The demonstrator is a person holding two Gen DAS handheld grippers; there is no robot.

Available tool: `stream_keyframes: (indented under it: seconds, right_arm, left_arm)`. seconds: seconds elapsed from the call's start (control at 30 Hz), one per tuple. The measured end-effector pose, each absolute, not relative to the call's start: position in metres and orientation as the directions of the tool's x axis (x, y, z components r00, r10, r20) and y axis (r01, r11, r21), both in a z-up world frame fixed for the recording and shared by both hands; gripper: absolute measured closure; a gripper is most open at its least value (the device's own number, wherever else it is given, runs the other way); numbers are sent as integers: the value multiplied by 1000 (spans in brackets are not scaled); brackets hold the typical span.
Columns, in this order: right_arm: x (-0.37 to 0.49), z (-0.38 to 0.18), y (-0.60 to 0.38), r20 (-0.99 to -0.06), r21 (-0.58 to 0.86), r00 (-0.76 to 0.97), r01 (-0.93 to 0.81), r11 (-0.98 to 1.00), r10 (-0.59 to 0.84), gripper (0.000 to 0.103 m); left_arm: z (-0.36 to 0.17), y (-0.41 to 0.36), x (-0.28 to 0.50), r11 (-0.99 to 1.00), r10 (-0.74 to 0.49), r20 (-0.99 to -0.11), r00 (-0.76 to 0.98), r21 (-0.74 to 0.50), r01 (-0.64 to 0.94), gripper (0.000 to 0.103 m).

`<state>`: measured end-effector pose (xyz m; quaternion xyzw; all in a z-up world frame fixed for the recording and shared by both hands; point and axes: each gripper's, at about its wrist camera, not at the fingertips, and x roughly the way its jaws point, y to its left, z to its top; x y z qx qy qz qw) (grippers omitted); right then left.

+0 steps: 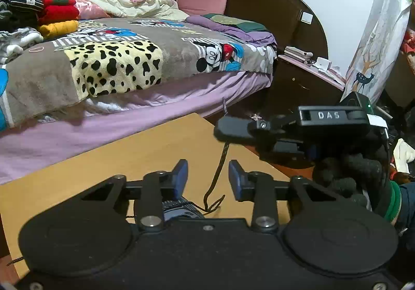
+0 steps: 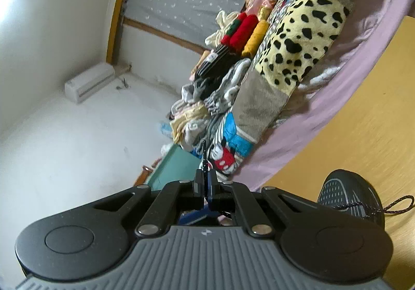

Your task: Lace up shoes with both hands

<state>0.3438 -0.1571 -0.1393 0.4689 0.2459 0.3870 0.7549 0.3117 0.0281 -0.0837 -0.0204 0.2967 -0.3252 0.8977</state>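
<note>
- Showing soft, even daylight in both views, with no hard shadows.
- Glaring off the white wall (image 2: 39,4) at the right wrist view's upper left corner.
- Bending straight lines strongly toward every edge.
- Staying sharp throughout, without motion blur.

We are looking across a wooden table (image 1: 155,144) at a bed (image 1: 129,113) that is lying just beyond it, carrying a cartoon-print blanket (image 1: 181,48), a pink pillow (image 1: 205,0) and folded clothes (image 1: 57,17). A dark nightstand (image 1: 301,82) is standing beside the headboard (image 1: 272,7).
</note>
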Motion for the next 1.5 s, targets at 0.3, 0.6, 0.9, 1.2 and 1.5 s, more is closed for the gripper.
stream_keyframes:
  seconds: [0.3, 0.6, 0.9, 1.2, 1.5]
  right_arm:
    - [346, -145, -143, -40, 899, 542, -347, 266, 840, 96]
    - [350, -152, -152, -20, 922, 574, -306, 237, 819, 95]
    - [348, -148, -147, -59, 892, 571, -338, 301, 819, 99]
    - [343, -137, -136, -111, 827, 566, -404, 392, 817, 99]
    - [342, -137, -134, -114, 823, 563, -408, 395, 819, 99]
  left_arm:
    - [-90, 22, 309, 775, -598, -541, 591, -205, 597, 101]
    - [-96, 20, 305, 760, -587, -581, 564, -157, 630, 101]
    - [-90, 23, 307, 762, -597, -578, 557, -192, 618, 97]
    - [-88, 29, 312, 780, -594, -567, 571, -231, 582, 97]
    - [-91, 30, 313, 784, -589, -575, 568, -238, 573, 97]
